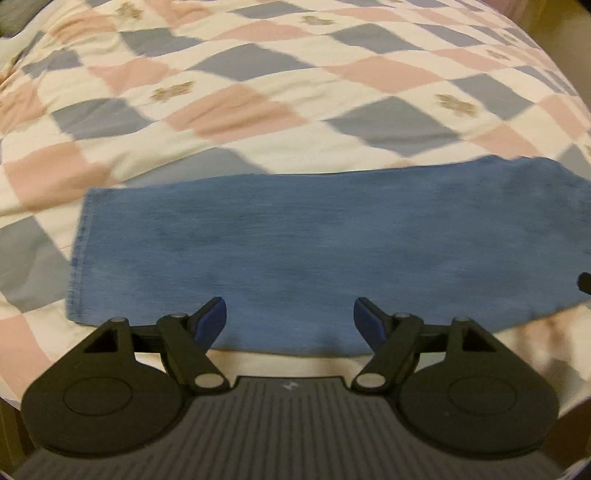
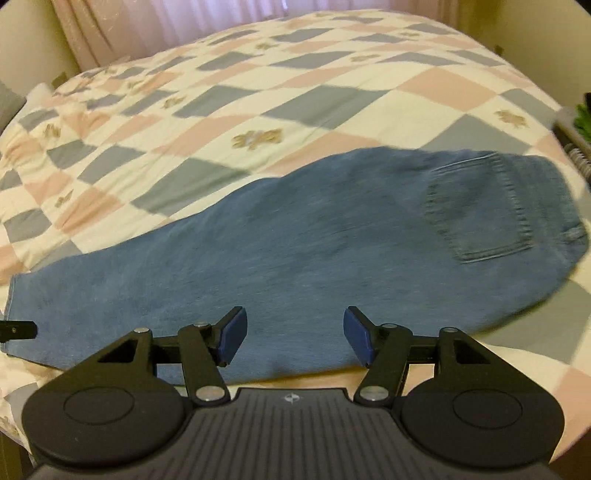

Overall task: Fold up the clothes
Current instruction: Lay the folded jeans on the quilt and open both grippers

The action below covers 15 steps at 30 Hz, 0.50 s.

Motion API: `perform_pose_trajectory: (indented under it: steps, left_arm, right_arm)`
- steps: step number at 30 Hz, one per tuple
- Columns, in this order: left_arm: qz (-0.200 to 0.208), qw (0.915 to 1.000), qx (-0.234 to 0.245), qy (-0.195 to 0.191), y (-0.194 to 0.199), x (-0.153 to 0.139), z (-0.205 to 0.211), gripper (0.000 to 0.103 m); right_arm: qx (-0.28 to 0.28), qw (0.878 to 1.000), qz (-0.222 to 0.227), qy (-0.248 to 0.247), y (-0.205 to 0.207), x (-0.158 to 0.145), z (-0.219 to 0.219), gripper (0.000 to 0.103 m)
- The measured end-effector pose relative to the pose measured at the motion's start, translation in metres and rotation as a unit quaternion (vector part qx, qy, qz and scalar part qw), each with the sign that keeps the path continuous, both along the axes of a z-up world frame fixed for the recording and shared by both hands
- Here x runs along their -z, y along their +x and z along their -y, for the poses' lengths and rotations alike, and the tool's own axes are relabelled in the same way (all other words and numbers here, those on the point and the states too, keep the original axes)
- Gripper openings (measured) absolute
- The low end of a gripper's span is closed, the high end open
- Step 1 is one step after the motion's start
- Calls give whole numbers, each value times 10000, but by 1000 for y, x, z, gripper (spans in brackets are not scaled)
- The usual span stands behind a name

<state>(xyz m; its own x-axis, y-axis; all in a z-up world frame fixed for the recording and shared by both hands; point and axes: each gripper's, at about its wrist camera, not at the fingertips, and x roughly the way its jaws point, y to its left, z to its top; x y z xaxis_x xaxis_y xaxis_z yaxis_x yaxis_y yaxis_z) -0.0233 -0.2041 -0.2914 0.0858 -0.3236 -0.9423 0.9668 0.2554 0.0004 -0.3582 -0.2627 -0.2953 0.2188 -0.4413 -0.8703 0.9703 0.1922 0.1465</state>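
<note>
Jeans (image 2: 295,258) lie flat along the near edge of the bed, folded lengthwise into one long blue band on the checked quilt (image 1: 258,92). Hem end (image 1: 79,258) sits at the far left of the jeans, stitching showing. Left gripper (image 1: 290,319) hovers over the leg section nearest that hem, levelled forward along the denim, blue pads (image 1: 212,317) spread wide apart with nothing between them. Moving right along the jeans, the right gripper (image 2: 295,334) hangs above the middle stretch, also pointed straight across the cloth, its pads (image 2: 232,334) parted and empty. A black tip of the left gripper pokes in at the hem side in the right wrist view. Further right on the jeans comes the back pocket (image 2: 476,206), face up at the waist end. Beyond the jeans the quilt runs clear to pale curtains (image 2: 147,22). Right of the waist end, something green (image 2: 583,122) sits off the bed, too blurred to name.
</note>
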Motion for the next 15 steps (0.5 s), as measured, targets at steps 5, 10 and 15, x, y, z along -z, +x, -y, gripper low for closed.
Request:
perform_pose_trajectory:
  steps: [5, 10, 15]
  left_arm:
    - [-61, 9996, 273, -56, -50, -42, 17, 78]
    - [89, 9983, 368, -443, -78, -99, 27, 90]
    - [257, 9960, 428, -747, -85, -144, 26, 98]
  right_arm:
    - [306, 9989, -94, 353, -28, -30, 4, 69]
    - [545, 9982, 73, 257, -35, -74, 7, 82]
    - [531, 9984, 202, -3, -23, -121, -3, 92]
